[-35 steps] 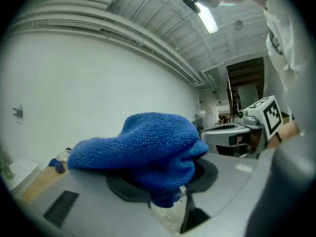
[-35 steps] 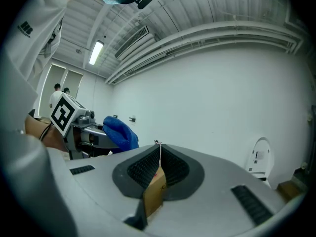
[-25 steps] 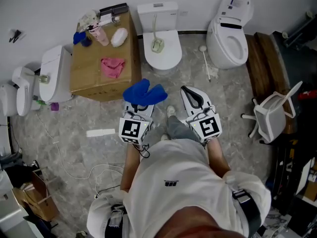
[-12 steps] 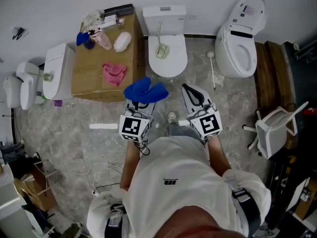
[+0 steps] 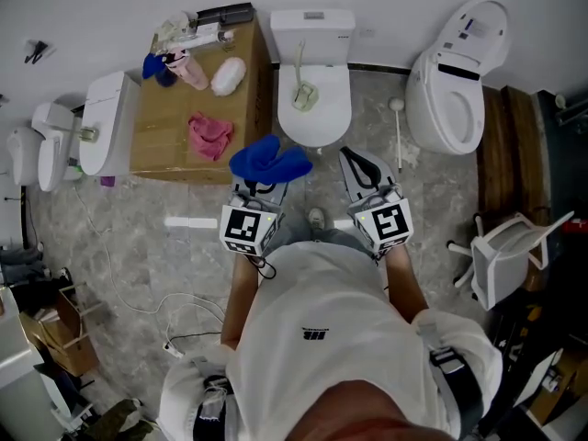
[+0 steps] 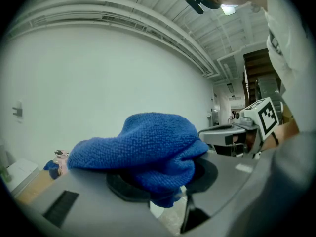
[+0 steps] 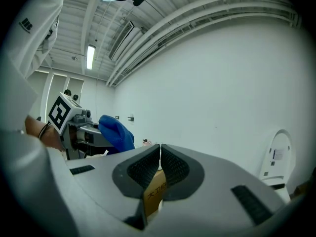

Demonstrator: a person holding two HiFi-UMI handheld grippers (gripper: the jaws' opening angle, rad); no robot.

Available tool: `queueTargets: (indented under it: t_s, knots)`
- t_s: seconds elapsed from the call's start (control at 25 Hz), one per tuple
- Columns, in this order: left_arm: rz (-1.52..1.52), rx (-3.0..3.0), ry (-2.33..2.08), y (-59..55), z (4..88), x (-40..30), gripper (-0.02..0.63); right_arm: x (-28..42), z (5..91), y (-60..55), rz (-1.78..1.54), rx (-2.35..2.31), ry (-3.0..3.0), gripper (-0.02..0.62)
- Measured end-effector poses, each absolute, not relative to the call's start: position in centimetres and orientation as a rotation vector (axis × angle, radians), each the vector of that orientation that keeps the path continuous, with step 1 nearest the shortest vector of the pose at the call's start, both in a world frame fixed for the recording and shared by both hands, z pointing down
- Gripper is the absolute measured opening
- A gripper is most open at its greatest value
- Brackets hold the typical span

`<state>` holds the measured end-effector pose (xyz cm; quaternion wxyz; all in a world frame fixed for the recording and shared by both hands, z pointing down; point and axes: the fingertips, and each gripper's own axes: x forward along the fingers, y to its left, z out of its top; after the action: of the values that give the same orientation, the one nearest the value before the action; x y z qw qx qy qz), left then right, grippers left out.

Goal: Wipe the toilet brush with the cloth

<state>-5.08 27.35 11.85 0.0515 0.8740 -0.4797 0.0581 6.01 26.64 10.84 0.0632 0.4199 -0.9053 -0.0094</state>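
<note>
My left gripper (image 5: 264, 180) is shut on a bunched blue cloth (image 5: 269, 161), which covers its jaws in the left gripper view (image 6: 148, 147). My right gripper (image 5: 362, 169) is beside it, shut and empty, and its pads meet in the right gripper view (image 7: 160, 166). A pale brush (image 5: 303, 88) lies on the closed lid of the middle toilet (image 5: 317, 122), just ahead of both grippers. A second white stick with a round head (image 5: 397, 127) lies on the floor right of that toilet. The cloth also shows at the left of the right gripper view (image 7: 116, 132).
A cardboard box (image 5: 165, 145) stands left of the toilet with a pink cloth (image 5: 209, 134), a white lump (image 5: 227, 74) and small bottles on it. An open-lidded toilet (image 5: 459, 85) is at the right, another toilet (image 5: 103, 122) at the left, a white chair (image 5: 505, 255) right, cables (image 5: 138, 306) on the floor.
Both grippers have moved forward together toward the middle toilet. The blue cloth's tip now reaches the toilet's front rim in the head view. Both stay shut as before.
</note>
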Motion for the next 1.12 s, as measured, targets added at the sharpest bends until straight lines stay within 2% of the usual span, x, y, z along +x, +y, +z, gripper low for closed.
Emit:
queueTargets:
  t_s: [0.56, 1.12]
  knots:
    - [0.177, 2.633, -1.439, 18.0, 14.7, -5.9, 0.16, 5.0, 13.4, 17.7, 0.026, 1.261, -2.712, 0.002]
    - [0.236, 2.599, -1.368, 3.7, 20.7, -7.8, 0.16, 3.0, 19.2, 3.3, 0.178, 1.27, -2.637, 0.002]
